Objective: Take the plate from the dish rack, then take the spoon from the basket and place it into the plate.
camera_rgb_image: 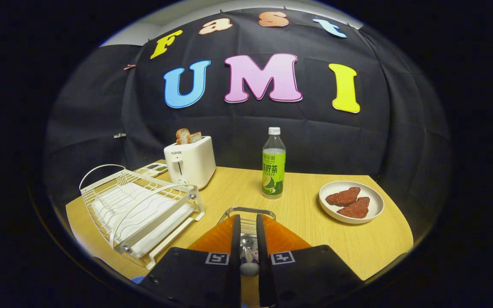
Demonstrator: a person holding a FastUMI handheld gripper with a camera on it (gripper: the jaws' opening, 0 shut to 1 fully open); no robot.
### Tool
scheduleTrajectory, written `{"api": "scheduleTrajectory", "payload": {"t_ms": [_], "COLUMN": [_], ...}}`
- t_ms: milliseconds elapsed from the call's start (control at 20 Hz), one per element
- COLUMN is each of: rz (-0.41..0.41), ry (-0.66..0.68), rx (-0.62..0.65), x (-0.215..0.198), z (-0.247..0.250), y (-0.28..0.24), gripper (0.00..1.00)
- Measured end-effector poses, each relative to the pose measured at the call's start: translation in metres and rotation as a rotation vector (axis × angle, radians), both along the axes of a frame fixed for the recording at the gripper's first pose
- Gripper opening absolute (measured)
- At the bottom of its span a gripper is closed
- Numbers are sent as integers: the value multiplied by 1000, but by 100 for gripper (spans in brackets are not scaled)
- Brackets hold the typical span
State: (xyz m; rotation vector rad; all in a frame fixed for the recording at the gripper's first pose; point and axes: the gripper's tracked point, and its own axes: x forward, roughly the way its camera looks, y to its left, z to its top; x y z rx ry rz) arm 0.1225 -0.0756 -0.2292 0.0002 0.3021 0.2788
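Note:
My gripper (247, 239) hangs low over the wooden table, its orange fingers (236, 235) with black pads drawn close together. A shiny metal spoon (247, 250) stands in the narrow gap, and both pads press on it. Its grey rounded end (249, 268) shows near the finger bases. Just ahead of the fingertips is the wire basket (246, 210), with its rim and mesh visible between and above them. The white wire dish rack (137, 205) stands to the left of the fingers over a white drip tray. A white plate (370, 214) with two red-brown pieces lies to the right.
A white toaster (190, 162) with bread slices stands behind the rack. A green-labelled bottle (274, 164) stands upright beyond the basket. The table's front edge curves close on both sides. Bare wood lies between the bottle and the plate.

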Motion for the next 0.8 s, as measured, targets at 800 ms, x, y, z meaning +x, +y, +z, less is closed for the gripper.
{"api": "scheduleTrajectory", "payload": {"t_ms": [800], "rz": [152], "ry": [-21], "rx": [44], "x": [-71], "z": [127], "y": [12], "gripper": [20]}}
